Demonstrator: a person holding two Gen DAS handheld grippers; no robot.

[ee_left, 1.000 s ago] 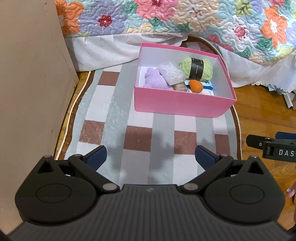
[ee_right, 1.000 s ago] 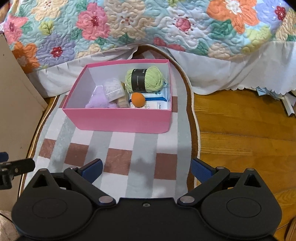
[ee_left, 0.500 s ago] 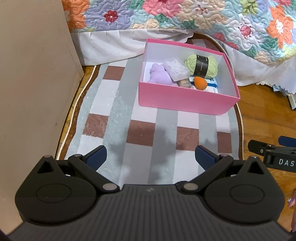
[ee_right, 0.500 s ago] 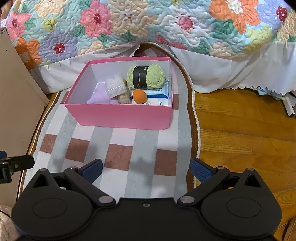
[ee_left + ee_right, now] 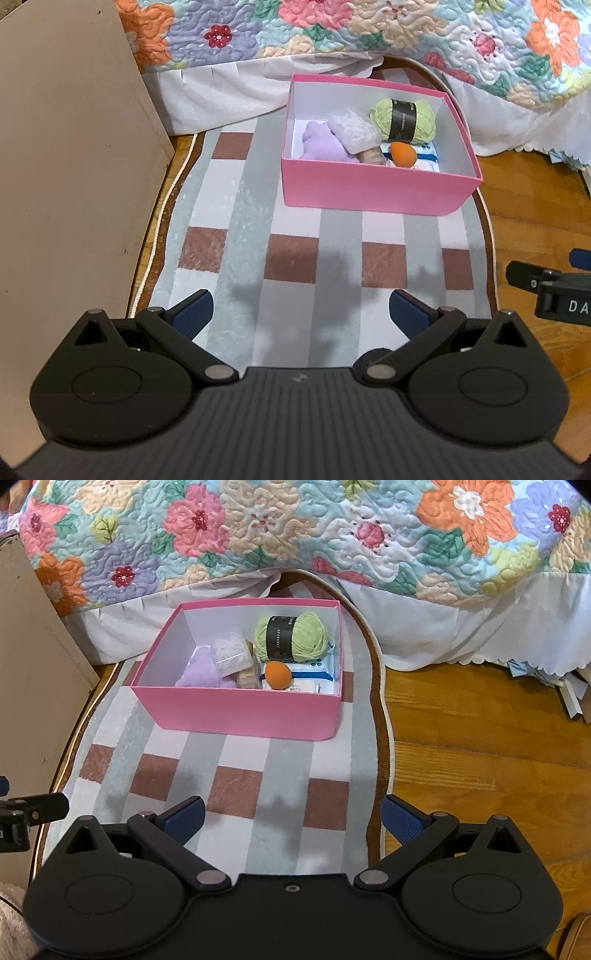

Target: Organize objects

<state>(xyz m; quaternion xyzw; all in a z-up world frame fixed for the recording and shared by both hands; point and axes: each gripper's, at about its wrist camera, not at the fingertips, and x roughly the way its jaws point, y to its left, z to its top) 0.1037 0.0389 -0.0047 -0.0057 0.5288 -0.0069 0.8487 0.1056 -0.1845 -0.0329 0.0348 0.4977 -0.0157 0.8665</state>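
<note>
Two tools: both empty, fingers spread wide, neither one touching anything.

Left view, tool: the left tool (image 5: 299, 308) hangs released over the rug (image 5: 236, 206), well short of the box (image 5: 373, 188). Since a second ago the box has slid up and shrunk in this view, so the tool has pulled back from it.

Left view, box: it sits on the rug at the bed's (image 5: 369, 33) foot. Inside, by the left wall, lies a lilac plush (image 5: 321, 146); a clear packet (image 5: 352, 129) leans on it; the yarn (image 5: 404, 116) is at the back right; an orange ball (image 5: 403, 154) rests in front of the yarn on a wipes pack (image 5: 428, 157).

Left view, surroundings: a beige panel (image 5: 70, 173) stands left of the box; the right tool's tip (image 5: 546, 288) pokes in at the right edge, over the wood floor (image 5: 528, 206).

Right view, tool: the right tool (image 5: 291, 818) is likewise slack and empty, over the rug's (image 5: 258, 775) near end, and has backed off from the box (image 5: 243, 710) in the same way.

Right view, box: the yarn (image 5: 291, 635), ball (image 5: 279, 675), packet (image 5: 229, 657) and plush (image 5: 201, 672) are unchanged inside it. No loose item shows on the rug around the box.

Meaning: with everything visible already boxed and both tools retreating, I judge the sorting done, or nearly so, unless more items lie out of view.
</note>
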